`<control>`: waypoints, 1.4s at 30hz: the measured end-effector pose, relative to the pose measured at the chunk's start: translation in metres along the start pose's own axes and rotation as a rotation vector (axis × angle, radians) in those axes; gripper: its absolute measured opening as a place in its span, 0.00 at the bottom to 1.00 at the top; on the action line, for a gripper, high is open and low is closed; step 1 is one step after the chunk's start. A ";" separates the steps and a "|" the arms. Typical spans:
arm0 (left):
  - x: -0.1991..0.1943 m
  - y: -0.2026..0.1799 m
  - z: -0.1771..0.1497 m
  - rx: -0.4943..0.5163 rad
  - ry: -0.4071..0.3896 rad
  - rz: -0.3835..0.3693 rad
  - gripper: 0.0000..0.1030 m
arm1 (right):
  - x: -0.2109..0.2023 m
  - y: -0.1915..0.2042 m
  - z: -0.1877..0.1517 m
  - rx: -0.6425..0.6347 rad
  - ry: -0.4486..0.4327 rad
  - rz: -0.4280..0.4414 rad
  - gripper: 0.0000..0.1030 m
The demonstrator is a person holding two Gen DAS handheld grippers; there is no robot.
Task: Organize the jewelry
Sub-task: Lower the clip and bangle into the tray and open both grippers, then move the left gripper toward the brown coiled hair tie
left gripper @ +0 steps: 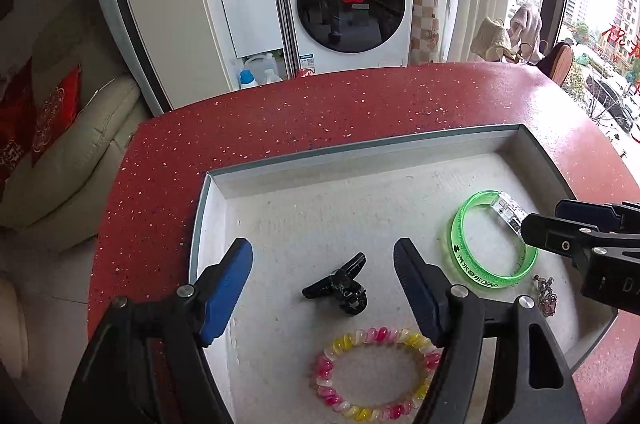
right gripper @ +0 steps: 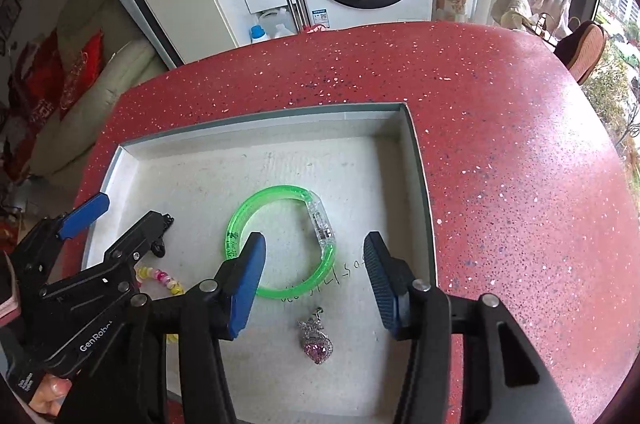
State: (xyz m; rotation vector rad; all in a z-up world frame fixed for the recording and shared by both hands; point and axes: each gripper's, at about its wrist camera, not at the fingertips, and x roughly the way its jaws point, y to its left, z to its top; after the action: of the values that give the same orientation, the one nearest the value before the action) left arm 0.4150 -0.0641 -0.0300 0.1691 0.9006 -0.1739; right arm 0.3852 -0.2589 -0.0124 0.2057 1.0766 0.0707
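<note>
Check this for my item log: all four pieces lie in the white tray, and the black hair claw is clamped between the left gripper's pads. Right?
Not quite. The black hair claw lies loose on the white tray floor; the left gripper stands open, its pads apart on either side, as the left wrist view shows. The green bangle, pink pendant and beaded bracelet are indeed in the tray.

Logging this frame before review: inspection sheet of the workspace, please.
Surface: red speckled counter, shallow white tray on it.
Job's things: green bangle, black hair clip, pink-yellow spiral hair tie, pink heart pendant, all lying in the tray.
Clutter: nothing seen.
Grippers: left gripper open above the clip; right gripper open over bangle and pendant; neither holds anything.
Cables: nothing seen.
Surroundings: washing machine, sofa, window.
</note>
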 end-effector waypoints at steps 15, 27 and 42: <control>-0.055 0.005 -0.006 -0.009 -0.094 -0.018 1.00 | -0.046 -0.009 -0.015 0.061 -0.106 0.148 0.84; -0.111 0.018 -0.050 -0.030 -0.075 -0.112 1.00 | -0.096 0.010 -0.042 0.010 -0.159 0.237 1.00; -0.127 0.034 -0.127 0.009 0.013 0.014 1.00 | -0.116 0.003 -0.100 -0.055 -0.133 -0.020 1.00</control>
State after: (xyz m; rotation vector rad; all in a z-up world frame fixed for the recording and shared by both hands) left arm 0.2489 0.0068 -0.0048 0.1852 0.9116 -0.1643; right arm 0.2421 -0.2609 0.0423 0.1482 0.9426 0.0675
